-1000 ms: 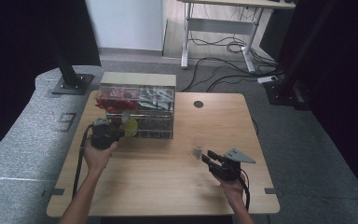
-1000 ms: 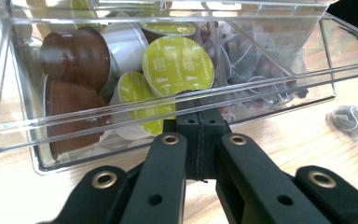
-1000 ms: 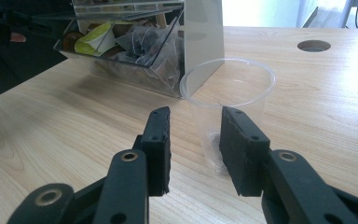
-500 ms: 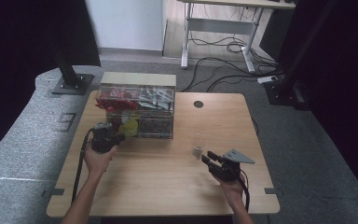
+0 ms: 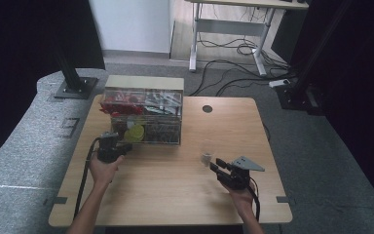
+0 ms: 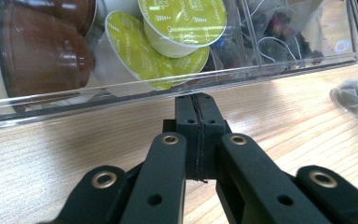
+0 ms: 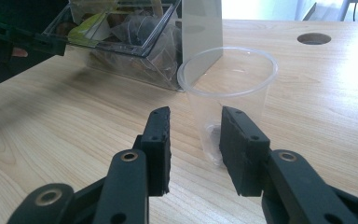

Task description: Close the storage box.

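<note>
Left gripper (image 6: 197, 100): my jaws pressed flat together with nothing between them, tips just short of the clear organiser box's (image 6: 177, 91) front wall.
Left gripper view, beyond my tips: yellow-green capsules (image 6: 177, 23) and brown capsules (image 6: 37, 51) stacked behind that wall, tea bags (image 6: 284, 32) in the next compartment, and one loose sachet (image 6: 354, 93) lying on the table (image 6: 74, 154).
Right gripper (image 7: 195, 140): my jaws parted, the clear plastic cup (image 7: 228, 93) upright just ahead of the gap; whether my pads (image 7: 235, 135) touch its wall I cannot tell.
Right gripper view, farther off: the box corner behind the cup, and my other gripper's black arm at the box's open drawer.
High view: both my hands on the table, left gripper (image 5: 111, 146) at the box's (image 5: 143, 117) near left corner, right gripper (image 5: 221, 166) pointing at the cup (image 5: 207, 153), well apart from the box.
High view, far edge: a round cable hole (image 5: 207, 108) in the tabletop; floor cables (image 5: 233, 48) beyond.
</note>
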The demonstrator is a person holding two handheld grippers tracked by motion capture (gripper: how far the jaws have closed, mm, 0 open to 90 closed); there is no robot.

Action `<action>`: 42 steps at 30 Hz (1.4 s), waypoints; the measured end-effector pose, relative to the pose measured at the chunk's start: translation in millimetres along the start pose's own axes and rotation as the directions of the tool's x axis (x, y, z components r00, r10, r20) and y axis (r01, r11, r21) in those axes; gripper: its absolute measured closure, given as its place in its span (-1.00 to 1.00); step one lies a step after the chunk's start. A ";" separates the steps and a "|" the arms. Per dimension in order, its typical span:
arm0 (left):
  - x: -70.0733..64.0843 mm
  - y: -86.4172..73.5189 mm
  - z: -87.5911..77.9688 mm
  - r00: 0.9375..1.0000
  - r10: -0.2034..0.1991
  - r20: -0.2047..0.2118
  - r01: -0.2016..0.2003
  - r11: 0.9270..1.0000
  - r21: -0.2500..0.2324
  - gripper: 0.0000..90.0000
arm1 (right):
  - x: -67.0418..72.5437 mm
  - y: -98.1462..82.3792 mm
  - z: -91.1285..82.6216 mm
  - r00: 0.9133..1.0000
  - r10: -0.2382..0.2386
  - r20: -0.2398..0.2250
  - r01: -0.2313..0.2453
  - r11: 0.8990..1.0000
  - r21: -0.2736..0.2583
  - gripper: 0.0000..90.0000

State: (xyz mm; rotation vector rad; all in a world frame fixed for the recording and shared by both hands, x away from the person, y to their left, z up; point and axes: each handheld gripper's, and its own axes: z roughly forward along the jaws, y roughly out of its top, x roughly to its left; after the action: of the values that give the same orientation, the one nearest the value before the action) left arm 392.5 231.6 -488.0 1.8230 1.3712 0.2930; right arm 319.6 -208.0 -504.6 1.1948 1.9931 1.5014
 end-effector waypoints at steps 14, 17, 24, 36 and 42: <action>-11.4 -5.9 -6.0 0.999 0.048 0.017 -0.047 0.998 -0.033 1.00 | -1.8 -1.6 -0.6 1.000 0.008 0.000 -0.008 1.000 0.003 0.39; -16.4 -8.1 -9.6 0.998 0.061 0.036 -0.059 0.997 -0.050 0.99 | -1.9 -2.4 0.9 1.000 0.009 0.000 -0.009 1.000 0.008 0.39; -23.9 -17.4 -12.1 0.993 0.101 0.060 -0.097 0.993 -0.073 0.76 | -0.5 -2.8 0.4 1.000 0.000 -0.006 0.000 1.000 0.006 0.35; -44.9 -44.0 -16.6 0.976 0.176 0.126 -0.165 0.982 -0.095 0.09 | 1.1 -5.4 -9.5 0.999 -0.022 0.031 0.023 0.999 -0.024 0.03; -50.9 -60.1 -19.6 0.975 0.200 0.100 -0.192 0.978 -0.086 -0.10 | -0.5 -10.9 -18.6 0.999 -0.019 0.036 0.020 0.999 -0.034 -0.17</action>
State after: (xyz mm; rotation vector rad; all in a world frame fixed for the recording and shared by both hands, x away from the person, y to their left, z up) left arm 319.5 200.2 -504.5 1.8856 1.0931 0.3386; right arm 302.2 -220.3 -507.9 1.1763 1.9429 1.4887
